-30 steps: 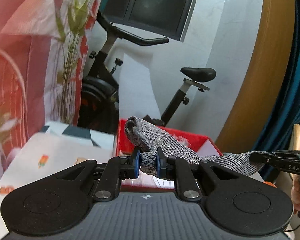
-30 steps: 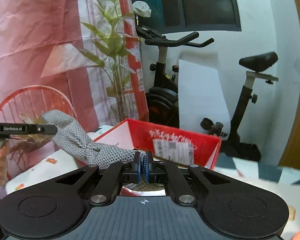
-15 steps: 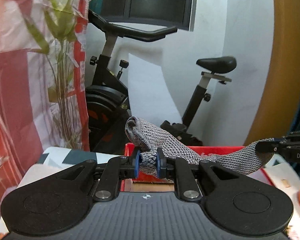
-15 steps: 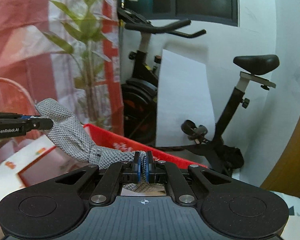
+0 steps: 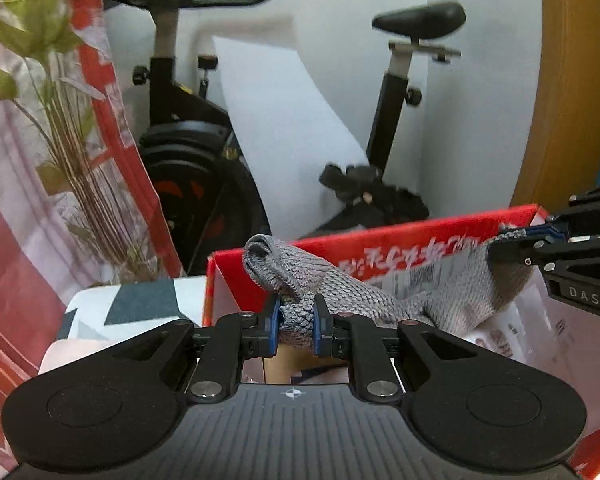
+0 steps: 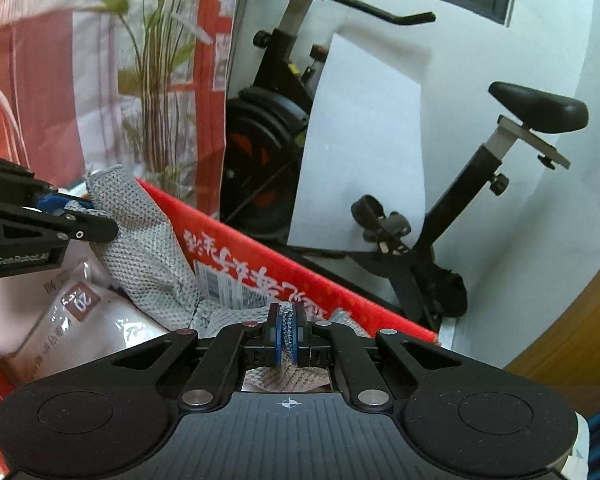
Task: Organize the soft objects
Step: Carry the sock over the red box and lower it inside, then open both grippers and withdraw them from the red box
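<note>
A grey knitted sock [image 5: 340, 288] hangs stretched between both grippers, above the open red cardboard box [image 5: 412, 236]. My left gripper [image 5: 296, 322] is shut on a bunched end of the sock. In the right wrist view my right gripper [image 6: 288, 334] pinches the other end flat between its blue pads, and the sock [image 6: 148, 248] runs up to the left gripper [image 6: 74, 208] at the left edge. The right gripper [image 5: 540, 236] also shows at the right edge of the left wrist view. The box [image 6: 284, 264] has white printed text on its inner wall.
A white plastic packet [image 6: 72, 312] lies inside the box below the sock. Behind the box stand a black exercise bike [image 6: 420, 216], a white sheet [image 5: 284, 128] against the wall and a green plant [image 6: 160, 80] before a red and white curtain. A patterned tablecloth [image 5: 132, 300] lies left of the box.
Both grippers have carried the sock toward and lower over the red box, which now looms larger and nearer. The sock stays gripped at both ends and both wrists have rolled slightly.
</note>
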`<state>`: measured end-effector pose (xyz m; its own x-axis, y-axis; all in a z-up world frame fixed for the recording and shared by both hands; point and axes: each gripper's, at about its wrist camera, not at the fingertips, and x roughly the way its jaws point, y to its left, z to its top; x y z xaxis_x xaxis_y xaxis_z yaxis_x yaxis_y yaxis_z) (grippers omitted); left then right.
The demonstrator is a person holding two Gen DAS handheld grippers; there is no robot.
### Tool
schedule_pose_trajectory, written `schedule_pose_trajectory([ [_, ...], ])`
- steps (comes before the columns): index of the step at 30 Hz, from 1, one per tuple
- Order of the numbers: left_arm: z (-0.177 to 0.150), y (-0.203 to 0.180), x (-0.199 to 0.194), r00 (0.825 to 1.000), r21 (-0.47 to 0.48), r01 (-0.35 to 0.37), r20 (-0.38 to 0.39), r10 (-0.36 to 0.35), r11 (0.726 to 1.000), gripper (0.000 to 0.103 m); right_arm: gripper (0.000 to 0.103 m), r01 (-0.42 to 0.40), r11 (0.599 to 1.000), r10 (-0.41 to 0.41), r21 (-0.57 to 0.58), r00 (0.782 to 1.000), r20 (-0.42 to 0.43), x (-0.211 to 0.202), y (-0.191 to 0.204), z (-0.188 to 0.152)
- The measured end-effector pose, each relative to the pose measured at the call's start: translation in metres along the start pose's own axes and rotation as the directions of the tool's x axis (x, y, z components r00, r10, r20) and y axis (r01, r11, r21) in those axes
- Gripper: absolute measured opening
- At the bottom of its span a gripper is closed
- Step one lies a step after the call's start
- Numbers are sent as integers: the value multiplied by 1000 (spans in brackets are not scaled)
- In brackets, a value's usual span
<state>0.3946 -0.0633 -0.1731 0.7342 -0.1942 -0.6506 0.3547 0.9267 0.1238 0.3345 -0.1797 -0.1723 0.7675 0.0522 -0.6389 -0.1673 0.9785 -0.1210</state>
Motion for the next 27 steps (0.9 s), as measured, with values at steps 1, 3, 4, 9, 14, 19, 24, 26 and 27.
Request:
schedule_pose_trajectory([
  [1,-1,-1,4,1000,7,2,-18,-2,1000,17,4,1,1000,-1,-5,1000,-8,3,1,-1],
  [3,-2,-1,10,999,15,2,-41,-2,1000,17,4,-4,1000,4,-4,1000,-20,7,3,-3],
  [4,-2,-1,11,999,15,6,-48,-6,1000,17,4,-3,1000,3,-6,1000,-27,9,3,-4],
  [9,-2,2,14,997,17,25,-71,-23,1000,21,5,-10,1000,9,-12,997,-80,18,6,-5],
  [14,-5,1,4,999,14,33,-4,-33,999,33,17,33,999,-34,-19,997,-75,19,10,-4],
  [19,-6,6,-13,995,-32,46,95,-43,998,51,26,73,997,-73,-10,997,-18,3,6,-5],
  [24,-7,3,-38,989,-44,62,136,-56,997,55,35,65,995,-68,75,997,36,-26,-7,-6],
  [26,-10,1,-52,987,-42,66,151,-59,997,63,42,60,992,-67,108,996,63,-43,-10,-9],
  [27,-12,0,-58,985,-43,69,158,-61,997,70,45,54,990,-65,130,995,81,-53,-11,-11],
])
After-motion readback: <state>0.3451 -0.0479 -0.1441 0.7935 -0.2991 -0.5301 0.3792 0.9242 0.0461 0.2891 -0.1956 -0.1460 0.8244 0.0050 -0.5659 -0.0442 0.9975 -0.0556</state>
